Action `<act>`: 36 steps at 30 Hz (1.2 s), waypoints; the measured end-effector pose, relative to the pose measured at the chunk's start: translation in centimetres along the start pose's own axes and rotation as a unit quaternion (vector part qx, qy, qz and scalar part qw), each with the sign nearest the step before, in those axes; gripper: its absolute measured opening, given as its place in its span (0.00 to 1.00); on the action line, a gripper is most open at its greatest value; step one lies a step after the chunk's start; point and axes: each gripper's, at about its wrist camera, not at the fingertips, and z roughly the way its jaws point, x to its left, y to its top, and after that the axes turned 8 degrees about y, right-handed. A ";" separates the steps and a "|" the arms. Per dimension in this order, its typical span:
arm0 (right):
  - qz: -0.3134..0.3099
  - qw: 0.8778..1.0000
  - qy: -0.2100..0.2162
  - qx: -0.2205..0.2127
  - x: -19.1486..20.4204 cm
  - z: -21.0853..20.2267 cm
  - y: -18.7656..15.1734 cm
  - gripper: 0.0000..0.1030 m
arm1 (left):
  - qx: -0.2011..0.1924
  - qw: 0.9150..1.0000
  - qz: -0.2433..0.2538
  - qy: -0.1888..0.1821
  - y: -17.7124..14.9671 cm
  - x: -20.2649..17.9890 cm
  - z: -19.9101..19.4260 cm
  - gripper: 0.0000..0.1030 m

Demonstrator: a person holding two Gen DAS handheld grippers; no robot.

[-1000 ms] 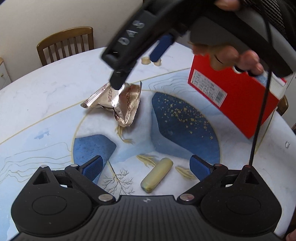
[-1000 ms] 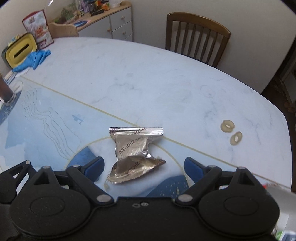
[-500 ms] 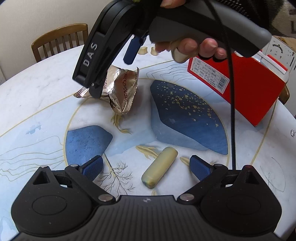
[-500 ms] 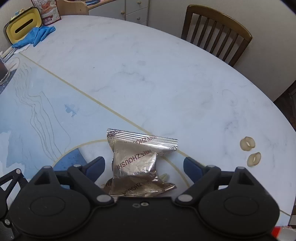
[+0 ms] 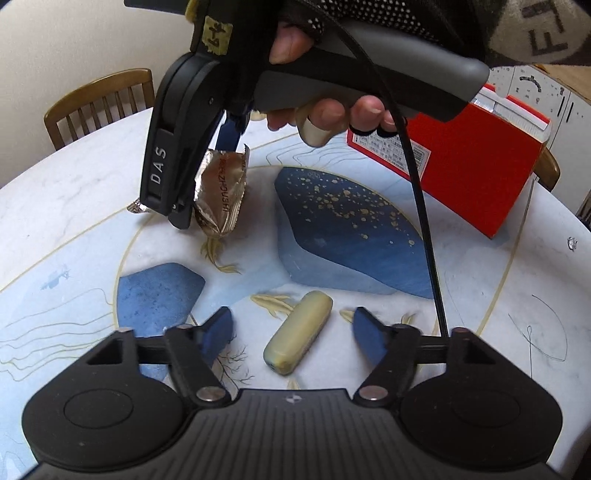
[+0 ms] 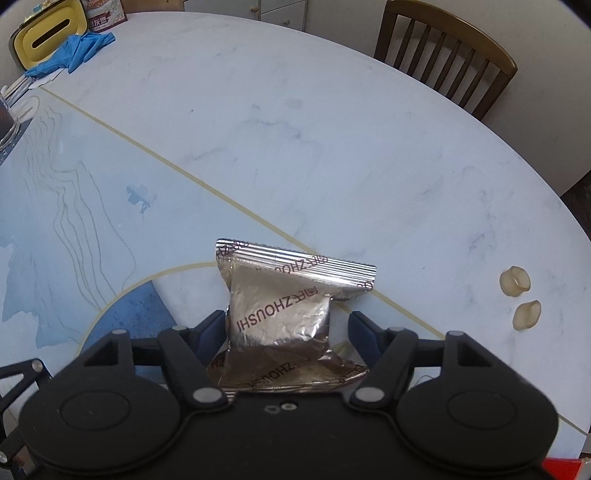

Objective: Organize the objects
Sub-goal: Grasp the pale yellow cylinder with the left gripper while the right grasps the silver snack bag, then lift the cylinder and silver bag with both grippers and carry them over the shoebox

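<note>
A crumpled silver foil packet (image 6: 280, 317) printed "ZHOUSHI" lies on the round table, between the open fingers of my right gripper (image 6: 284, 334). The left finger pad touches its side; the right pad stands apart. In the left wrist view the same packet (image 5: 221, 192) sits behind the right gripper's black finger (image 5: 166, 166). My left gripper (image 5: 291, 332) is open and low over a pale yellow capsule-shaped object (image 5: 299, 341) lying between its blue pads.
A red box (image 5: 476, 162) stands at the right of the table. Two small pale rings (image 6: 521, 299) lie to the right of the packet. A yellow box (image 6: 44, 35) and blue gloves (image 6: 74, 51) sit at the far left. Wooden chairs (image 6: 447, 51) stand behind the table.
My right gripper has moved forward and down, so the foil packet now sits between its fingers, which have narrowed. My left gripper has stayed over the yellow object.
</note>
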 end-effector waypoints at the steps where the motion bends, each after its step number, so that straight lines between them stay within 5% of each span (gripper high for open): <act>1: 0.000 1.000 0.004 0.000 0.0 0.0 0.0 0.62 | 0.000 1.000 -0.001 -0.003 0.0 0.1 0.0 0.58; 5: -0.001 1.000 0.002 -0.003 0.4 0.0 -0.1 0.55 | -0.001 1.000 0.011 -0.011 0.1 0.0 -0.2 0.40; 12: 0.016 1.000 0.000 -0.003 0.4 -0.4 -0.6 0.49 | -0.003 0.999 0.025 -0.024 0.0 -0.3 -0.4 0.31; 16: 0.037 0.999 0.003 -0.010 0.4 -1.1 -1.2 0.43 | 0.006 1.000 0.015 -0.021 0.1 0.0 -0.2 0.17; 36: 0.166 0.983 0.026 -0.074 -1.0 -11.5 -8.3 0.40 | 0.031 0.996 -0.075 -0.026 1.3 1.8 -1.4 0.15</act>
